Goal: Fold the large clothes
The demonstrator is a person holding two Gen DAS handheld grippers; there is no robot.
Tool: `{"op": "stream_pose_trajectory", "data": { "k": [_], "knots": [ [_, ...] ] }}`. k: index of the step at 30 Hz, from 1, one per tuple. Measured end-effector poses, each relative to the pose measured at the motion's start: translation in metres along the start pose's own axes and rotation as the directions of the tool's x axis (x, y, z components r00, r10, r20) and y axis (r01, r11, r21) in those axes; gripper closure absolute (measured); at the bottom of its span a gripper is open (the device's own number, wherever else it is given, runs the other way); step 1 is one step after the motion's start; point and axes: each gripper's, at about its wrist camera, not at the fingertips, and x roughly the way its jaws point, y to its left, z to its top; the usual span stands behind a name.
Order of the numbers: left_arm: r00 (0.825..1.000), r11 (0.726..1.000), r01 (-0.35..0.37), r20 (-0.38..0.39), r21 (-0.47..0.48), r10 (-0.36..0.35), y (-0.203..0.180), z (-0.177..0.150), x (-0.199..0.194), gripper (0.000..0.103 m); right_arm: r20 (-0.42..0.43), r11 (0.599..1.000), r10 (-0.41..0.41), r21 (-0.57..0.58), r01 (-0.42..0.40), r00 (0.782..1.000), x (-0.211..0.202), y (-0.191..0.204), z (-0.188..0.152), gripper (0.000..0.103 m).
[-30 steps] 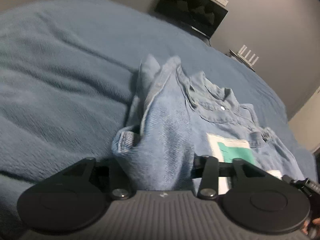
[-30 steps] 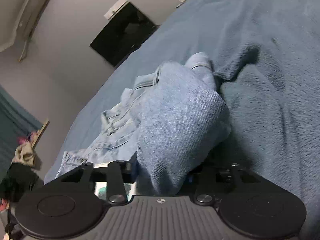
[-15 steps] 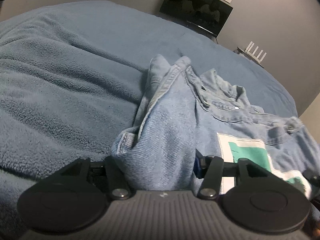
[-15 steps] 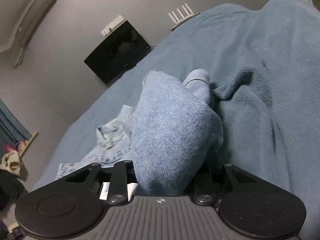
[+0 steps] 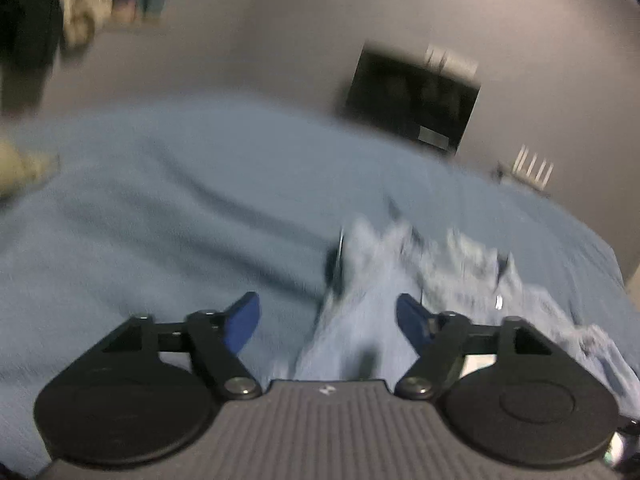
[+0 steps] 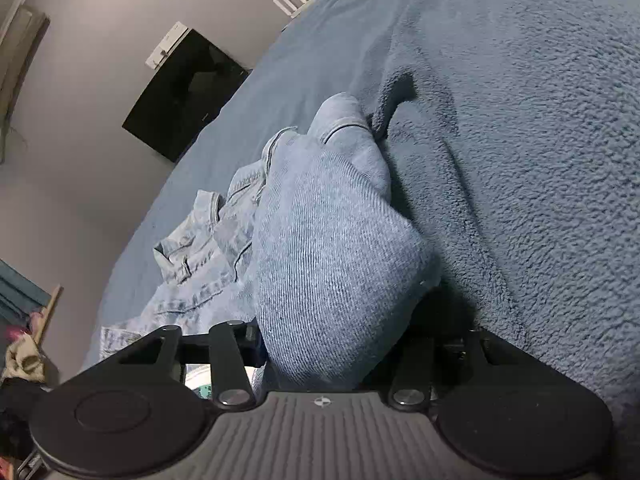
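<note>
A light-blue denim jacket [image 5: 460, 280] lies crumpled on the blue fleece blanket [image 5: 160, 200]; the left wrist view is motion-blurred. My left gripper [image 5: 328, 320] has its jaws opening wide. A fold of the jacket runs between them near the right blue pad [image 5: 412, 320], while the left pad [image 5: 242, 320] stands free of cloth. In the right wrist view a thick rolled fold of the jacket [image 6: 332, 240] fills my right gripper [image 6: 336, 344]. Its jaws are opening, the cloth hides both pads, and the fold is still bunched up in them.
The blanket [image 6: 520, 160] is rumpled, with a raised ridge right of the jacket. A black screen [image 5: 412, 96] leans on the grey wall beyond the bed, with a white antenna box [image 5: 532, 168] to its right. Clothes are piled at the far left [image 6: 20, 356].
My left gripper has let go of the denim fold, opened wide, risen and tipped up toward the wall. My right gripper has kept its fold and shifted sideways a little.
</note>
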Motion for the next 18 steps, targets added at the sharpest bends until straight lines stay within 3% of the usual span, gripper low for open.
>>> {"op": "stream_pose_trajectory", "data": {
  "k": [2,4,8,10,13,16,18],
  "knots": [
    [0.996,0.996,0.084,0.024,0.035,-0.084,-0.008,0.005,-0.002,0.024,0.006,1.0,-0.005,0.001,0.005,1.0,-0.007,-0.001,-0.001,0.049],
    [0.986,0.983,0.164,-0.038,0.078,-0.162,-0.022,0.006,0.007,0.024,0.018,1.0,-0.011,0.008,0.011,1.0,-0.016,-0.003,-0.004,0.048],
    [0.965,0.961,0.24,-0.138,0.138,-0.221,-0.045,-0.007,0.036,0.025,0.049,1.0,-0.016,0.011,0.015,0.999,-0.015,-0.001,-0.006,0.048],
    [0.964,0.957,0.228,-0.183,0.179,-0.196,-0.052,-0.015,0.054,0.03,0.062,1.0,-0.017,-0.005,0.018,0.998,-0.015,-0.002,-0.007,0.052],
    [0.965,0.961,0.112,-0.26,0.253,-0.044,-0.049,-0.025,0.086,0.039,0.078,0.999,-0.033,-0.019,0.034,0.996,-0.011,-0.003,-0.005,0.058],
    [0.937,0.984,0.106,-0.344,0.142,-0.051,-0.023,-0.028,0.106,0.038,0.053,0.998,-0.062,-0.013,0.063,0.997,0.0,-0.009,-0.003,0.056],
    [0.937,0.985,0.106,-0.345,0.136,-0.054,-0.023,-0.024,0.107,0.039,0.031,0.997,-0.063,-0.035,0.064,0.998,0.001,-0.005,-0.001,0.053]
  ]
}}
